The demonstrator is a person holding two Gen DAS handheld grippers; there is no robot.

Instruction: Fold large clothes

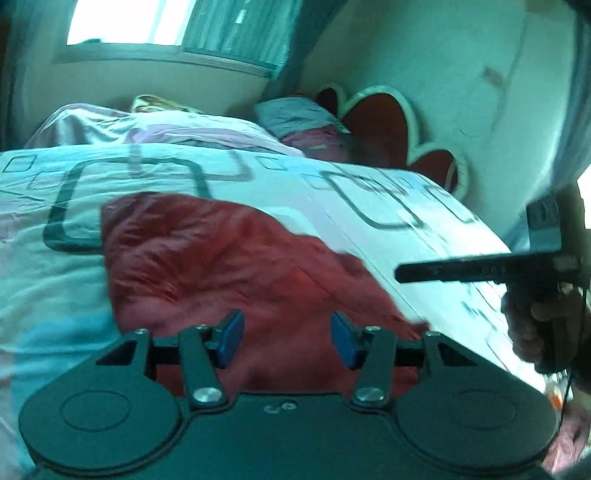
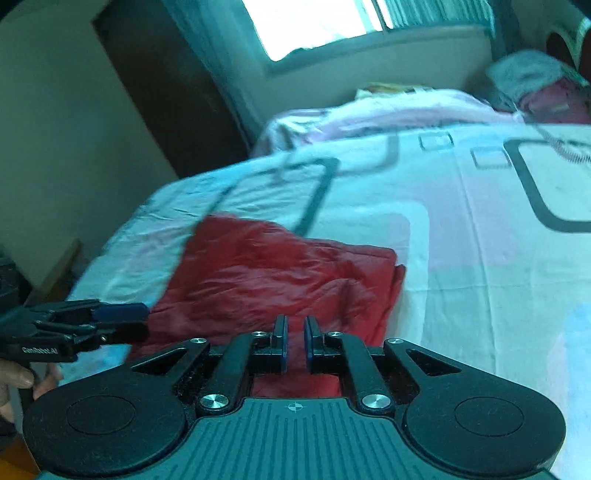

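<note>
A red garment (image 1: 221, 266) lies crumpled, partly folded, on the bed's patterned sheet (image 1: 55, 266). My left gripper (image 1: 288, 326) hovers just above the near edge of it, jaws apart, with nothing between the blue pads. In the right wrist view the same red garment (image 2: 273, 273) spreads ahead, its folded edge on the right. My right gripper (image 2: 295, 328) is over the near part, jaws almost together and no cloth visibly pinched. From the side, the right gripper (image 1: 402, 275) looks closed and empty, off the bed's right edge. The left gripper (image 2: 140, 321) shows at the garment's left corner.
The sheet (image 2: 480, 240) covers a wide bed. A pink quilt (image 1: 192, 129) and pillows (image 1: 295, 114) lie at the far end by a red flower-shaped headboard (image 1: 388, 122). A window (image 2: 314, 26) and dark door (image 2: 166, 92) stand behind. A hand (image 1: 535, 325) holds each gripper.
</note>
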